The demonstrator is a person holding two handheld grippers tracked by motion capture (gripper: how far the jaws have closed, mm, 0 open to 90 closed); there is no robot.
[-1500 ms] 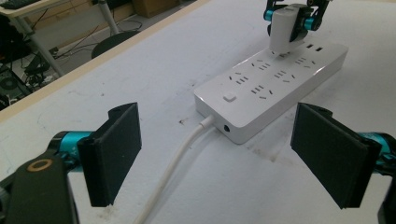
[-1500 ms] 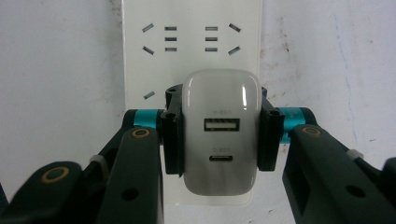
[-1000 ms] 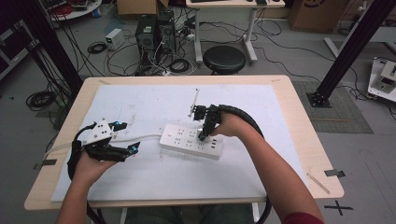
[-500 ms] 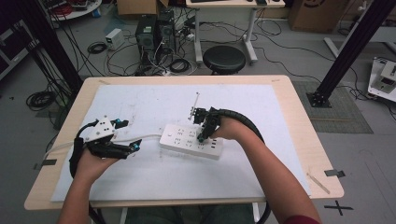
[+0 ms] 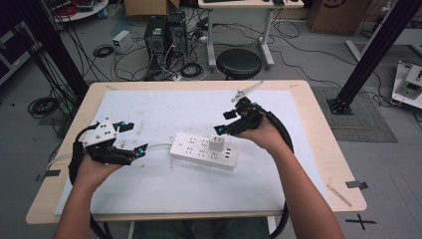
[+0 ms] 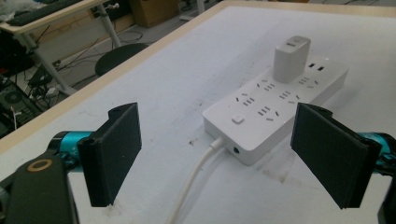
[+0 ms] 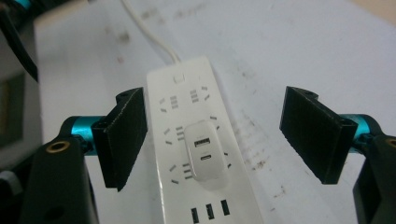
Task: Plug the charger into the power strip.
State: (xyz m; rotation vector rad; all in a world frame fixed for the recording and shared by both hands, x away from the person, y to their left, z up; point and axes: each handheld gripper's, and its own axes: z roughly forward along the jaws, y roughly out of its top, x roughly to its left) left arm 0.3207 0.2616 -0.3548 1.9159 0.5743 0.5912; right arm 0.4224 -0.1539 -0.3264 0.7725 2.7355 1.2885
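High view has the right gripper lifted up and back off the strip, where half a second ago it was down on top of it, right at the charger. Its jaws are wide apart now with nothing between them, and the charger is left sitting upright in a socket toward the strip's right end (looks seated to me, though I can't see the prongs). So my read is the plug-in step is done and this is the let-go.

Right gripper view looks down on the charger from above, with 2 ports on its top face and both jaws well clear on either side.

Left gripper is also wide open and empty, parked near the strip's cord end on the table, barely shifted from a second ago. Left gripper view has the strip just ahead between its jaws, not touching.
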